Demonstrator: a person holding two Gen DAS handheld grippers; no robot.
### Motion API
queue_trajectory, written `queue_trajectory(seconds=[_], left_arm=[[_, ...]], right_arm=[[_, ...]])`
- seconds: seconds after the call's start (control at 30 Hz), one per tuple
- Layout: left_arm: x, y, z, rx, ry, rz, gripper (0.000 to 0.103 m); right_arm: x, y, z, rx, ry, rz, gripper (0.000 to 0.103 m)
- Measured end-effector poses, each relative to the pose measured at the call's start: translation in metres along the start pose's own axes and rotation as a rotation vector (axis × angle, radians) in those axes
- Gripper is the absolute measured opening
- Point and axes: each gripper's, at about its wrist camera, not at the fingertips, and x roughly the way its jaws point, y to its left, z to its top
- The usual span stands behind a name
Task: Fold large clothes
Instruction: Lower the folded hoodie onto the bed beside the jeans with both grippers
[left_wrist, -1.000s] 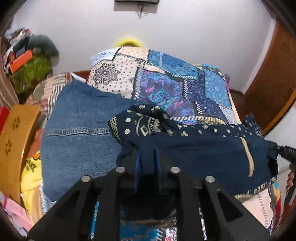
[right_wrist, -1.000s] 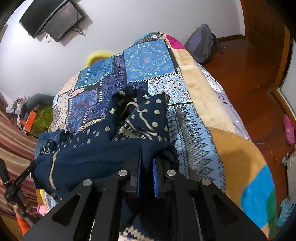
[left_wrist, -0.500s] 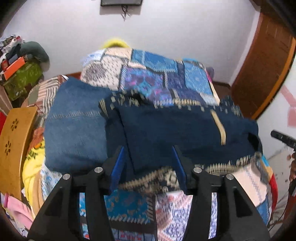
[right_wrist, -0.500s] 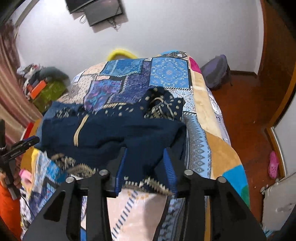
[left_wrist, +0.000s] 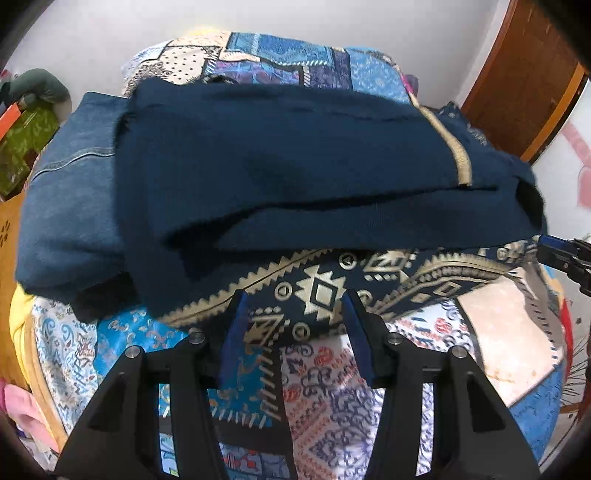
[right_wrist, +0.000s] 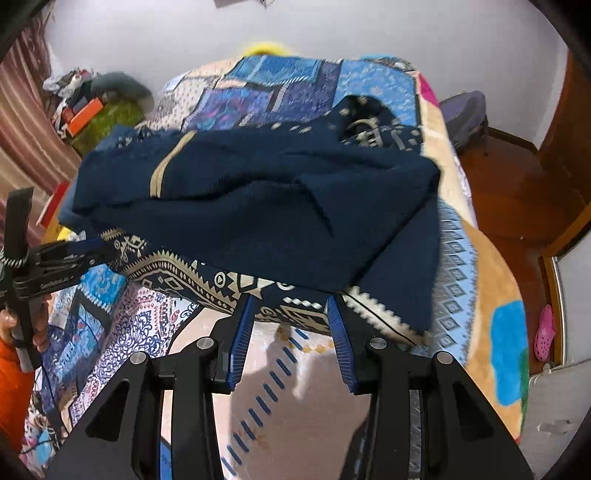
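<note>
A: Where's the garment?
B: Navy printed garment (left_wrist: 295, 162) lies folded over on the bed (left_wrist: 491, 317), straight ahead of both tools. The patterned cream hem sits just past the fingertips.

A: Tool state?
B: Left tool (left_wrist: 293, 314) gapes wide, nothing between the pads. Right tool (right_wrist: 290, 314) likewise, spread and empty, hem just beyond it.

A: Handling?
B: My read: soft, limp, light cloth, it drapes and slides on the bedspread. Best pinch through both layers at the hem corners, one tool per side, otherwise the top layer slips off.

A: View differences?
B: Left wrist shows a denim piece (left_wrist: 70, 192) to that tool's left, partly under the navy cloth; right barely shows it. Right wrist shows a bunched printed part (right_wrist: 373, 125) at the far end, a purple bag (right_wrist: 463, 114) and the person's hand (right_wrist: 22, 325) on the left tool.
</note>
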Motion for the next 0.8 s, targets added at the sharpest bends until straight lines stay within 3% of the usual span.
queue_trajectory(seconds=[0.13, 0.27, 0.4, 0.6, 0.7, 0.8], left_arm=[[0.010, -0.007, 0.012, 0.015, -0.009, 0.040, 0.051], [0.005, -0.023, 0.031, 0.096, -0.063, 0.092, 0.051], [-0.008, -0.030, 0.055, 0.118, -0.105, 0.065, 0.051], [-0.008, -0.040, 0.104, 0.201, -0.173, 0.126, 0.051], [0.005, -0.030, 0.134, 0.176, -0.164, 0.152, 0.051], [0.004, -0.016, 0.158, 0.120, -0.209, 0.222, 0.051]], right_arm=[[0.012, 0.008, 0.004, -0.041, 0.016, -0.010, 0.037], [0.017, 0.011, 0.016, -0.098, 0.014, -0.003, 0.037], [0.015, 0.006, 0.040, -0.109, -0.018, 0.024, 0.037], [0.026, -0.016, 0.089, -0.019, -0.062, 0.044, 0.037], [0.034, -0.031, 0.112, 0.047, -0.080, 0.016, 0.037], [0.027, -0.046, 0.134, 0.123, -0.160, -0.073, 0.037]])
